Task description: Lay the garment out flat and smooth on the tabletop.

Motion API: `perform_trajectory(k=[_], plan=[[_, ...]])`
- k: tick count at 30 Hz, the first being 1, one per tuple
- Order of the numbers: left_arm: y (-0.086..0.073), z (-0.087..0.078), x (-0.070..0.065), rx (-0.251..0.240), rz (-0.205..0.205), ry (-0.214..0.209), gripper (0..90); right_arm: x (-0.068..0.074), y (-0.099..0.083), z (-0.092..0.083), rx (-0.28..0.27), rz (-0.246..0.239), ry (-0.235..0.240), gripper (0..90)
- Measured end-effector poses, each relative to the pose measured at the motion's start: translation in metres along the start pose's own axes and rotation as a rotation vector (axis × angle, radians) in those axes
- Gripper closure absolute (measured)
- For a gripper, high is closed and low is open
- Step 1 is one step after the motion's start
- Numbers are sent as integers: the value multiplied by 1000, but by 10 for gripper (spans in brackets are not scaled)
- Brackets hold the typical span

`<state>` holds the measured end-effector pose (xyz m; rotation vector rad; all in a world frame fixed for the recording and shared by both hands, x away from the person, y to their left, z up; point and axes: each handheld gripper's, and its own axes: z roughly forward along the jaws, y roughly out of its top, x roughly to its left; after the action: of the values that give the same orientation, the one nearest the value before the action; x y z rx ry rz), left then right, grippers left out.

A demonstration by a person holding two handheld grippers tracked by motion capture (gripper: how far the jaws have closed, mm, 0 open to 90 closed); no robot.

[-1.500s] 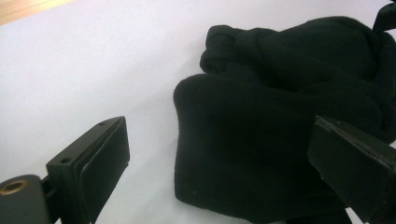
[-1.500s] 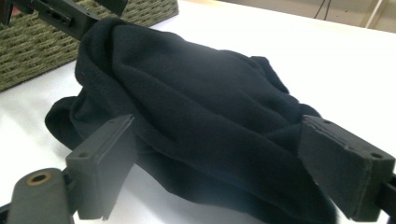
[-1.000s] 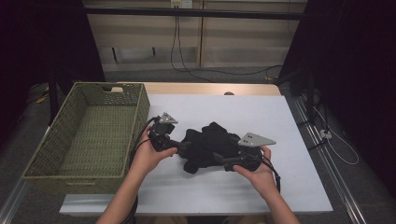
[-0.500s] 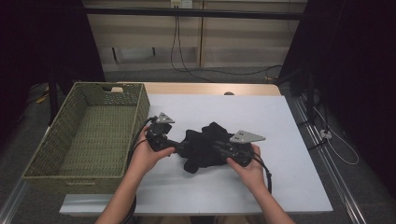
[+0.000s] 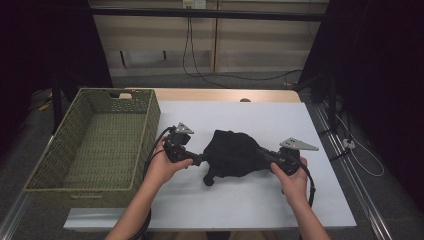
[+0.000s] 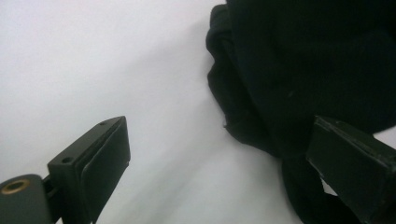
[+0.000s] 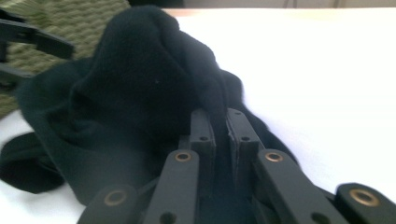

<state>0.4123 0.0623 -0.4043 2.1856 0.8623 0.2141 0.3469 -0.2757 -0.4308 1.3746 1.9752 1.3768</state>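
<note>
Black garment, bunched in a heap on the white desk, just right of the woven basket. Right gripper, at the garment's right edge: jaws have just been closing and now pinch a fold of the cloth. Left gripper, at the garment's left edge: jaws wide apart, cloth lying by one of them, not clamped. Basket interior: bare wicker floor.

- left gripper: black body, grey three-cornered plate on top, black cable looping beside the basket
- right gripper: black jaws, brass-coloured rivets, grey plate, black cable
- forearms bare, no sleeves visible
</note>
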Motion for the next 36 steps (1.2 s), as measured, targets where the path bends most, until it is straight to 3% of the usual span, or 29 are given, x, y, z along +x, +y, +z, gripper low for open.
perform_trajectory(k=[7, 9, 16, 22, 28, 31, 34, 36], plan=[[0, 4, -7, -5, 12, -23, 66, -22, -9, -3, 31, 55, -97, 832], [0, 7, -10, -1, 27, -29, 66, -26, -10, -4, 33, 73, -105, 832], [-3, 17, -20, 29, 32, -67, 81, -24, -12, -3, 50, 53, -123, 828], [-5, 28, -29, 53, 47, -111, 92, -32, -15, -12, 8, 73, -152, 818], [-4, 34, -38, 63, 53, -142, 99, -39, -20, -19, 11, 90, -181, 818], [-5, 38, -41, 86, 56, -161, 211, -35, -18, -21, 0, 73, -183, 759], [-7, 40, -41, 114, 70, -154, 442, -32, -15, -25, -7, 46, -211, 672], [-7, 40, -40, 131, 66, -151, 602, -29, -11, -28, -34, 44, -221, 562]])
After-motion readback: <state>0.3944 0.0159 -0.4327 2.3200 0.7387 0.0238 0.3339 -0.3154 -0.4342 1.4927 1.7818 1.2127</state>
